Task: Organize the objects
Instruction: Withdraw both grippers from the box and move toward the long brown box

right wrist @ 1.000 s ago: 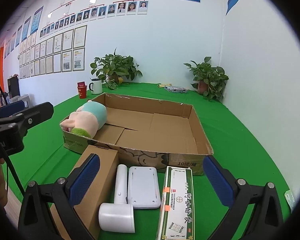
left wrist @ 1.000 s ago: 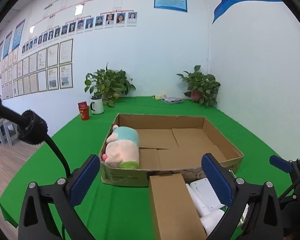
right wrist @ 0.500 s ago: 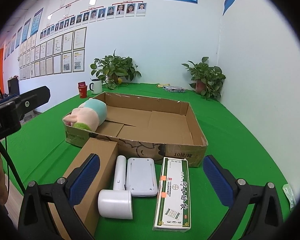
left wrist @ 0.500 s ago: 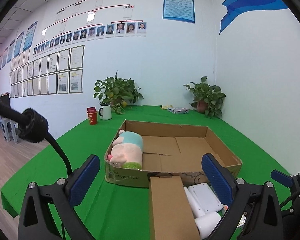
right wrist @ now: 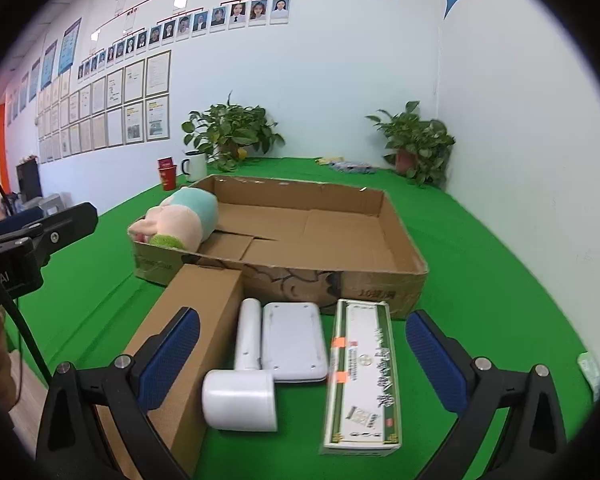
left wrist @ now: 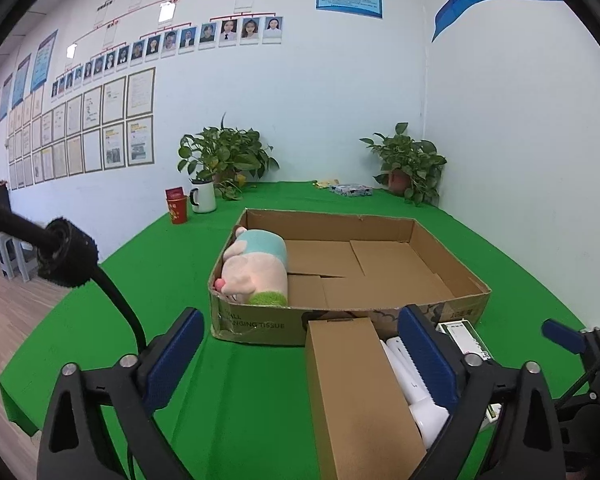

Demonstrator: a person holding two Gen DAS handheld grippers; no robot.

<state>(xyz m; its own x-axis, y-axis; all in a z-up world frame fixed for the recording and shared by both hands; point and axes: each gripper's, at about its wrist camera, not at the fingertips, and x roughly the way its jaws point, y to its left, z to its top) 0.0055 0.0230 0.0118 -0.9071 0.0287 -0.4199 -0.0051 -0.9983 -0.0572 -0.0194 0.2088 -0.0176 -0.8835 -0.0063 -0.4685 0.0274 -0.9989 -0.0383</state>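
One brown carton [left wrist: 356, 396] lies lengthwise between my left claw [left wrist: 300, 360] pads, long axis pointing away toward cardboard tray [left wrist: 260, 326]; jaws closing, not yet touching. Right claw [right wrist: 300, 356] apart, over white items.

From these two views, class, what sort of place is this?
Probably an office or company meeting room, not a home: rows of framed certificates and a staff photo chart cover the wall, and a green-covered table carries potted plants.
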